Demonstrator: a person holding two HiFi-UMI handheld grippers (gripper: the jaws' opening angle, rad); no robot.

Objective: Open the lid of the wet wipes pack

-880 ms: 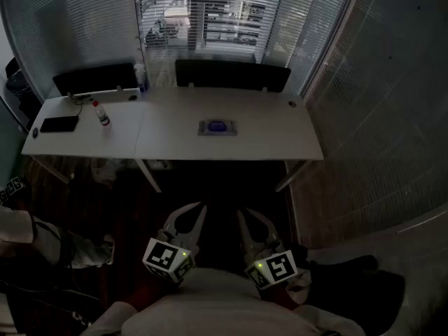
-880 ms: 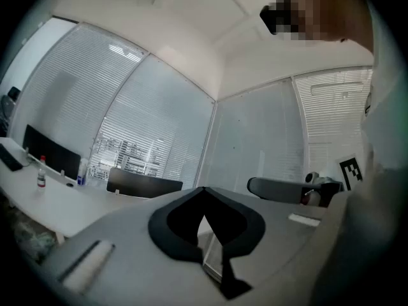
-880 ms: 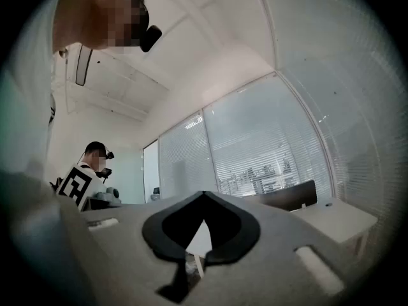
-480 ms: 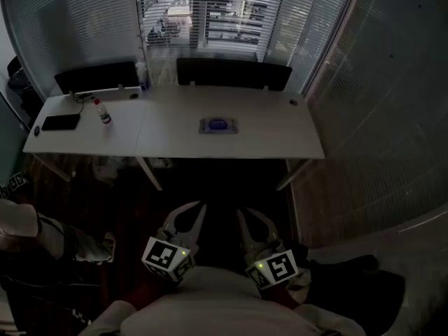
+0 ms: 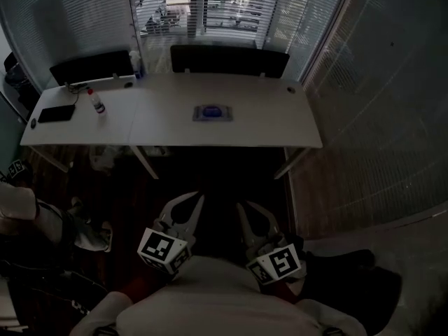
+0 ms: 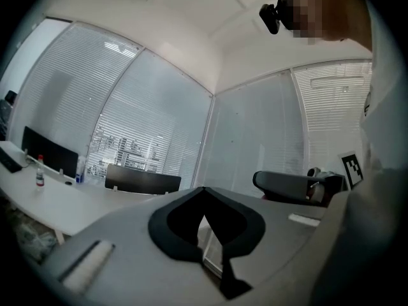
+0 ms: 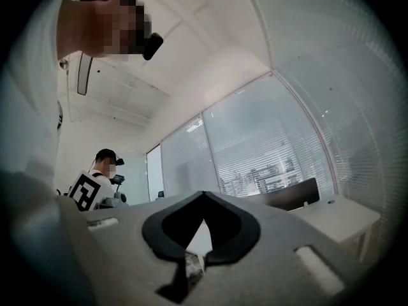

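I have both tongs drawn in low and close to my chest point(image 5: 210, 296), side by side, near each other but not touching. The left tongs point(image 5: 194, 203) point forward and roughly level. Their curved jaws meet at the tips with nothing between them, and their marker cube point(image 5: 161, 249) sits at the rear. The right tongs point(image 5: 245, 211) point forward too, tipped slightly upward, jaws fully closed and empty. Their own cube point(image 5: 280, 263) sits just behind them. The two pairs angle in slightly toward each other.

White surface point(image 5: 266, 121) before slatted blinds point(image 5: 210, 5)
A small bottle point(image 5: 96, 102) stands just beside a flat black device point(image 5: 58, 113)
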